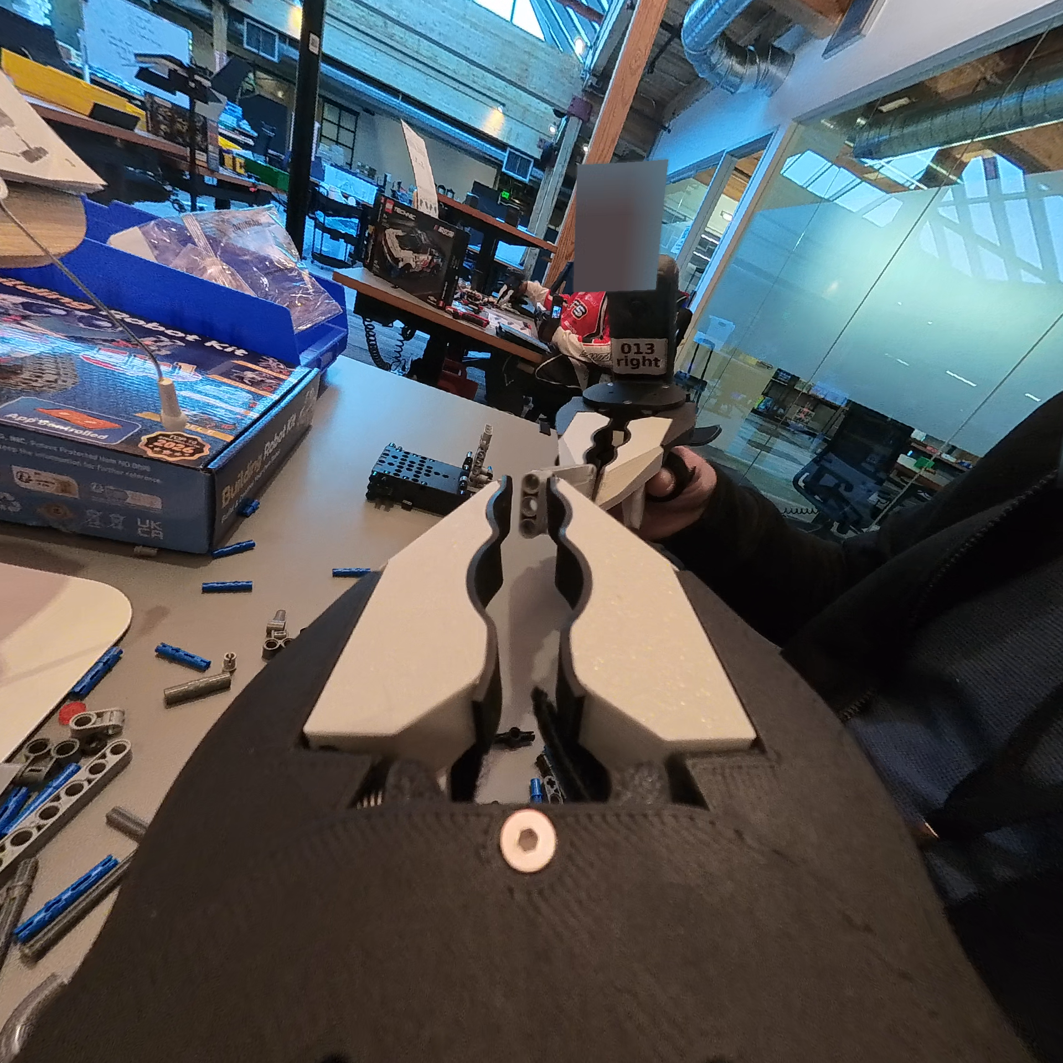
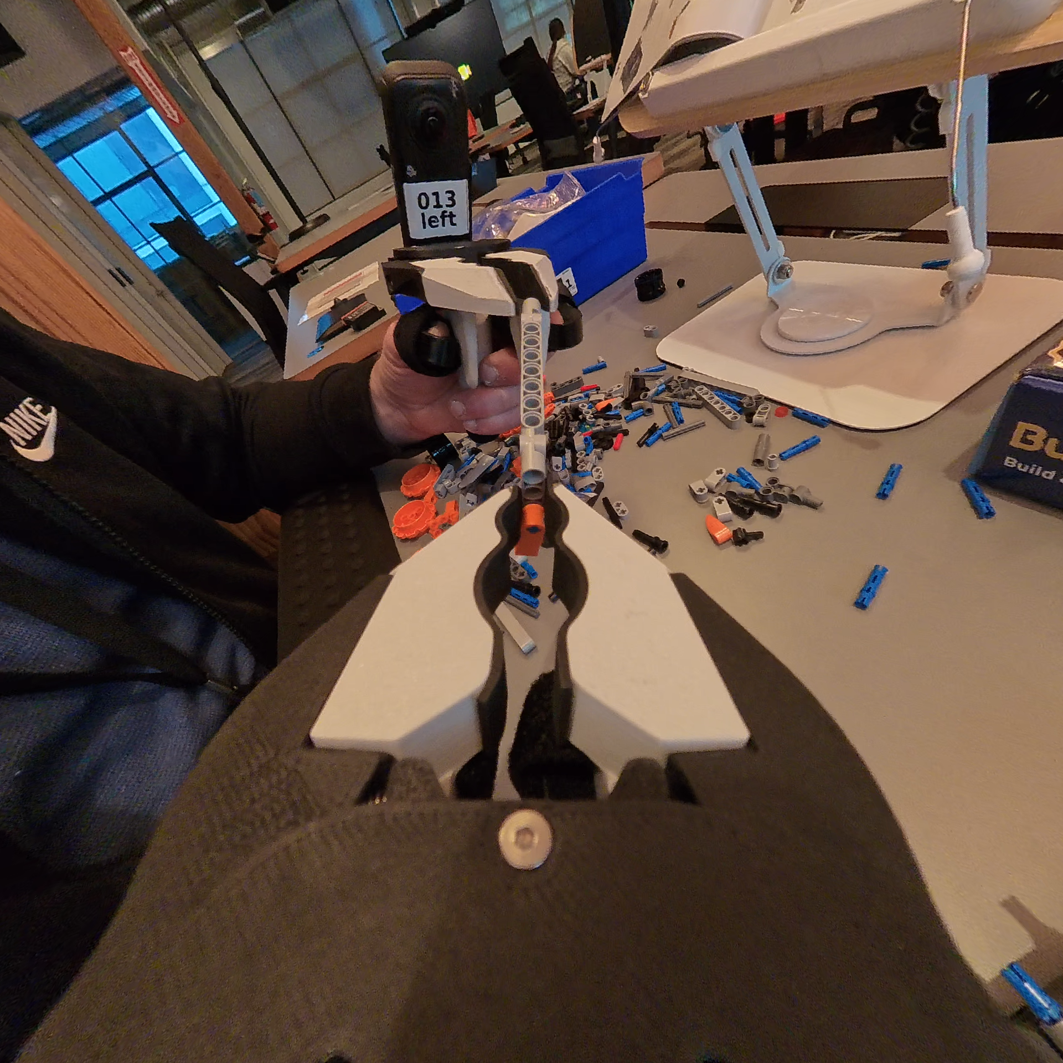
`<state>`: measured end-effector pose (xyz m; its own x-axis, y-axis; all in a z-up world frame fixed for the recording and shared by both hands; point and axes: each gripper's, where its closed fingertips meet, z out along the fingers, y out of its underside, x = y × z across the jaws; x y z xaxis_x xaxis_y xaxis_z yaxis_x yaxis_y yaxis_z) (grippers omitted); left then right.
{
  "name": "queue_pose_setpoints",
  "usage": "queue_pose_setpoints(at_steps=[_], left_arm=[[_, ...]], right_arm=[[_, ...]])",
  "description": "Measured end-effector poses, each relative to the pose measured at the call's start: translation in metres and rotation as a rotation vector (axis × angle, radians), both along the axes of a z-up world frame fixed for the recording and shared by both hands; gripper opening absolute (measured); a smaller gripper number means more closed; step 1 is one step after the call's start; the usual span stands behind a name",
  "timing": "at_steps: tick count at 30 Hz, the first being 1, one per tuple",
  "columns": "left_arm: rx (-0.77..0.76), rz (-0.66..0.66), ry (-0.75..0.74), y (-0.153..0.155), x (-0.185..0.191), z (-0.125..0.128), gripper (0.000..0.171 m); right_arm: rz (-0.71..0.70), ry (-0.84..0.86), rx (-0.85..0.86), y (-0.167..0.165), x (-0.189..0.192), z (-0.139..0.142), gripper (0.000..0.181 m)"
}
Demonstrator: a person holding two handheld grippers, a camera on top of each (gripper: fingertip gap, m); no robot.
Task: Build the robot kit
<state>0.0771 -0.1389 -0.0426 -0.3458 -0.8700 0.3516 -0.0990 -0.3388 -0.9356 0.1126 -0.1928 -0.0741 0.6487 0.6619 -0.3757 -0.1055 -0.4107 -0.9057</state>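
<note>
Left gripper [image 1: 528, 506] clamped on grey beam [image 2: 532, 368] (held above parts pile [image 2: 604, 425]); right gripper [image 2: 532, 506] pinching its orange-tipped end [image 2: 530, 529]; both off table.

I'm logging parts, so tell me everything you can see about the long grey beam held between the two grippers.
The long grey beam is a light grey, plastic-looking building-toy strip with a row of round holes. It is held above the table. The left hand-held gripper is shut on one end; the other end carries a grey connector gripped by the right hand-held gripper.
</note>
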Motion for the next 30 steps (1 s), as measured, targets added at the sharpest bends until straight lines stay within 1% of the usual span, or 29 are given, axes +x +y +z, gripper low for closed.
queue_pose_setpoints(at_steps=[6, 11, 15, 18, 21, 25, 28, 30], left_arm=[[0.018, 0.033, 0.019, 0.005, 0.002, -0.005, 0.000], [0.061, 0.083, 0.063, 0.010, 0.006, -0.013, 0.001], [0.061, 0.113, 0.097, 0.017, 0.006, -0.019, 0.003], [0.070, 0.121, 0.113, 0.019, 0.007, -0.022, 0.003], [0.080, 0.115, 0.132, 0.017, 0.008, -0.026, 0.004], [0.095, 0.108, 0.154, 0.015, 0.010, -0.030, 0.005], [0.108, 0.107, 0.166, 0.014, 0.010, -0.032, 0.005], [0.110, 0.106, 0.170, 0.013, 0.010, -0.033, 0.005]], right_arm=[[-0.021, -0.035, 0.002, 0.000, -0.005, -0.001, 0.006], [-0.108, -0.114, -0.004, 0.002, 0.001, -0.007, 0.006], [-0.187, -0.202, -0.045, -0.003, 0.016, -0.021, 0.005], [-0.272, -0.349, -0.071, -0.008, 0.033, -0.039, 0.006], [-0.313, -0.426, -0.101, -0.014, 0.042, -0.053, 0.005], [-0.364, -0.573, -0.112, -0.021, 0.053, -0.065, 0.005], [-0.433, -0.780, -0.115, -0.025, 0.073, -0.074, 0.006], [-0.453, -0.959, -0.102, -0.028, 0.083, -0.080, 0.006]])
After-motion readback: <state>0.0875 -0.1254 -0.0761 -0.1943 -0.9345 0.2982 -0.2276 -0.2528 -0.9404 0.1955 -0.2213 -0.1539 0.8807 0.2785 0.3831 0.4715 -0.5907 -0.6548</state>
